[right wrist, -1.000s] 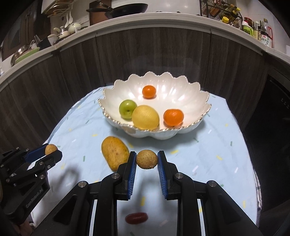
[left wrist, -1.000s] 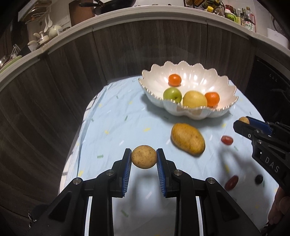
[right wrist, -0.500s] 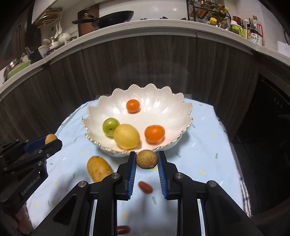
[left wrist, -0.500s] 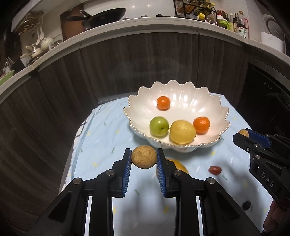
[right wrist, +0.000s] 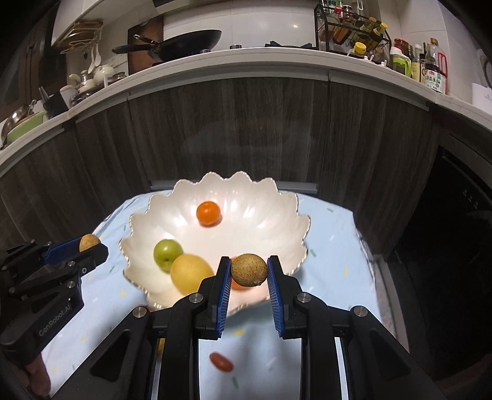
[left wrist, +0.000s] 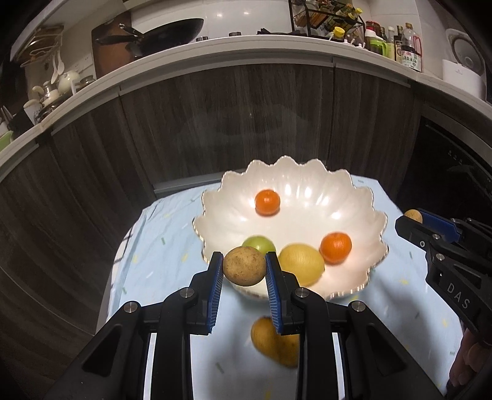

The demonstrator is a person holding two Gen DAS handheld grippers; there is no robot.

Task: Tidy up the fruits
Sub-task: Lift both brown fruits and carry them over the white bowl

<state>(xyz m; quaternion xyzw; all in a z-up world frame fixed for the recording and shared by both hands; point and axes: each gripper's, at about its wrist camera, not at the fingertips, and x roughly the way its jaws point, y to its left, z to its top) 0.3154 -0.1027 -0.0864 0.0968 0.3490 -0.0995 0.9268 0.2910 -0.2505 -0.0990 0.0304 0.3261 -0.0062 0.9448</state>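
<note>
currently both grippers up over the near rim of the scalloped white bowl (left wrist: pixel 353 197), each clamped on a small fruit. left gripper (left wrist: pixel 244 270) nearly closed, blue pads pressing both sides of a round tan fruit (left wrist: pixel 244 266), held clear of the tablecloth (left wrist: pixel 153 264) and just in front of the bowl's near-left edge. right gripper (right wrist: pixel 249 272) likewise nearly closed, pads pinching a brown speckled fruit (right wrist: pixel 249 269) just before the bowl's near-right edge. inside bowl: small orange (left wrist: pixel 267 201) toward the back, second orange (left wrist: pixel 335 247) right of centre, yellow lemon-like fruit (left wrist: pixel 303 264) near front, green apple (left wrist: pixel 261 241) partly hidden behind the held tan fruit. on the cloth below the left gripper, yellow-brown mango (left wrist: pixel 270 341), blurred, part covered by the gripper finger. red oblong fruit (right wrist: pixel 220 361) on the cloth under the right gripper. right gripper also seen at the right edge of the left wrist view, left gripper at the left edge of the right wrist view, each with its fruit showing at the tip. fingertips of a hand (left wrist: pixel 464 363) at lower right. dark wood cabinet front (left wrist: pixel 246 123) behind the table, black pan (left wrist: pixel 172 29) on the counter above.
</note>
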